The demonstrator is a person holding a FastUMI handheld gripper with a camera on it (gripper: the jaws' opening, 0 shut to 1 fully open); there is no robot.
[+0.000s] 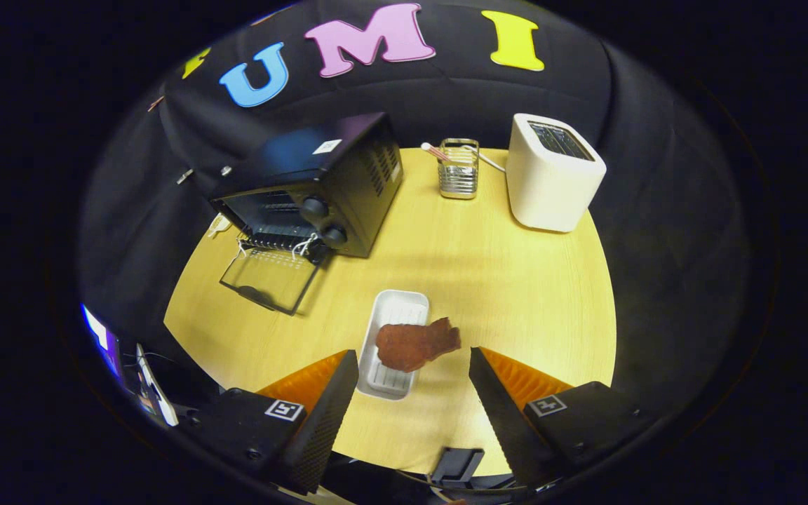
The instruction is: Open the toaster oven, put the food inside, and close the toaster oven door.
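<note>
In the gripper view we see the toaster oven (309, 189) at the tabletop's far left corner with its door (271, 279) already dropped flat, so opening looks done. The food (414, 344), a reddish-brown piece, lies partly on a white tray (395, 308) toward the near edge, just ahead of our tongs (414, 382), which are spread wide and hold nothing. Loading and closing remain. The tabletop (502, 280) is pale wood; a white toaster (551, 175) and a ribbed glass holder (458, 172) stand along the far edge, against black cloth.
</note>
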